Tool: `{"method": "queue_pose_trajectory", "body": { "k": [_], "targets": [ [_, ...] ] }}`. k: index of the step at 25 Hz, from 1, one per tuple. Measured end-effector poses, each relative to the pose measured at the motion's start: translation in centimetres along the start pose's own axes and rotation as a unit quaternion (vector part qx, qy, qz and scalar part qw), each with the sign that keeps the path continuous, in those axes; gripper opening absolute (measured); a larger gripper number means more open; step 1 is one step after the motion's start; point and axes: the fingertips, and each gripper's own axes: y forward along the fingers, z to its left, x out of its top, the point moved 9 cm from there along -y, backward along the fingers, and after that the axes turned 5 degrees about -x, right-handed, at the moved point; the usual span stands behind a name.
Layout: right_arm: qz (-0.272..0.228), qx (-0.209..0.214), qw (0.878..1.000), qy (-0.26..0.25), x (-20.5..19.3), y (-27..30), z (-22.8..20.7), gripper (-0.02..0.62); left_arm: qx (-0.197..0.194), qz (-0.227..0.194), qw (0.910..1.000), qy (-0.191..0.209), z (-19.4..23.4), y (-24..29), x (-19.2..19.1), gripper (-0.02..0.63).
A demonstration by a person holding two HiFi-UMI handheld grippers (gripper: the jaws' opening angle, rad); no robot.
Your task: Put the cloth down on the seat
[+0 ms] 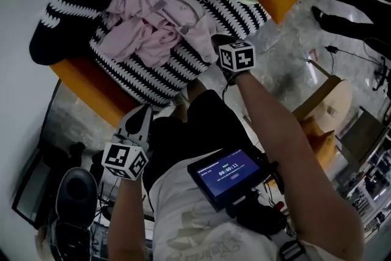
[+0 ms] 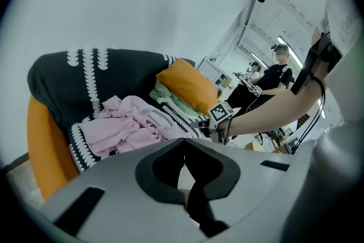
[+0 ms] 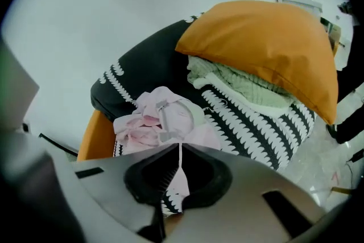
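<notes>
1. The pink cloth (image 1: 153, 24) lies bunched on the seat (image 1: 91, 85). It rests on top of the black-and-white striped throw (image 1: 153, 79) that covers the seat.
2. The right claw (image 3: 180, 148) is at the edge of the cloth nearest the seat's front. Its jaws are closed, and a thin pale-pink strip runs up into the seam where they meet, so they pinch a bit of the cloth.
3. The left claw (image 2: 183, 140) is closed on nothing. It sits just off the seat's front edge, apart from the cloth.
4. The throw hides most of the seat, and only orange strips show at its front and side. In the right gripper view, the claw's own body covers the cloth's near edge. How much cloth is pinched is too small to tell.
5. At the back of the seat, an orange cushion (image 3: 256, 48) leans over a green knitted blanket (image 3: 227, 82), just beyond the cloth.
6. Bare throw shows around the cloth toward the seat's front and side. The floor (image 1: 287, 46) lies beside the seat on the right claw's side.
</notes>
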Motion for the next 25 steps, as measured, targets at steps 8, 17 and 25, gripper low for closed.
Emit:
{"method": "queue_pose_trajectory", "body": {
  "k": [8,17,25],
  "targets": [
    [-0.051,0.026,0.997,-0.06,1.8,-7.3,5.6,0.02,0.002,-0.047,0.9988,0.01,-1.0,-4.6,-0.8,0.011],
    [-0.114,0.027,0.982,-0.148,2.7,-17.7,11.3,0.017,0.003,-0.097,0.9943,0.043,-1.4,-10.0,0.1,0.011],
    [-0.205,0.057,0.944,-0.253,5.1,-26.6,15.8,0.015,0.008,-0.139,0.9877,0.071,-2.8,-14.0,1.6,0.011]
  ]
}}
